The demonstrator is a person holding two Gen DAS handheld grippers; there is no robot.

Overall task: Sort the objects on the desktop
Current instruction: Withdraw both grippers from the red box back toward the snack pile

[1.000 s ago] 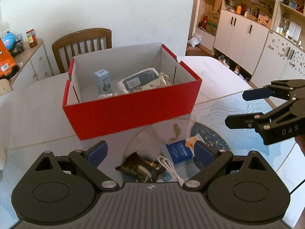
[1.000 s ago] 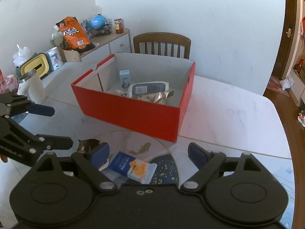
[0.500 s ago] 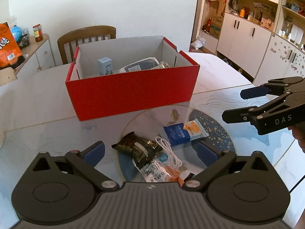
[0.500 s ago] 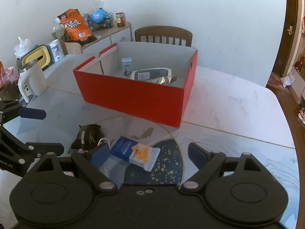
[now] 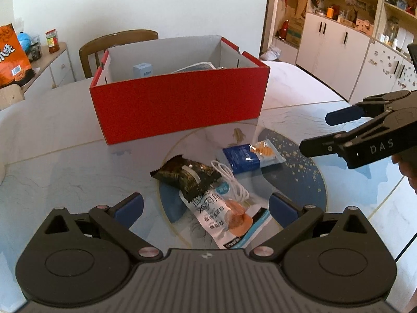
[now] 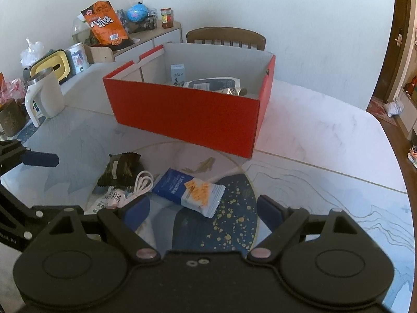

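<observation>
in the box: red box [image 5: 179,109] already held a small white carton [image 6: 177,74], a dark pouch and a shiny wrapper.
left on table: dark snack packet [image 5: 186,174], white cable [image 5: 229,180], blue packet [image 5: 241,157], orange-print sachet [image 6: 202,194] and white pouch [image 5: 224,221] lay clustered in front of the box; by my reading, sorting was partly done.
left gripper [image 5: 206,206]: jaws wide apart, empty, above the pouch.
right gripper [image 6: 203,210]: jaws apart, empty, near the sachet.
writing: "das" on the right gripper; chinese print on the pouch and on the orange bag [image 6: 105,24]; other labels too small to read.
</observation>
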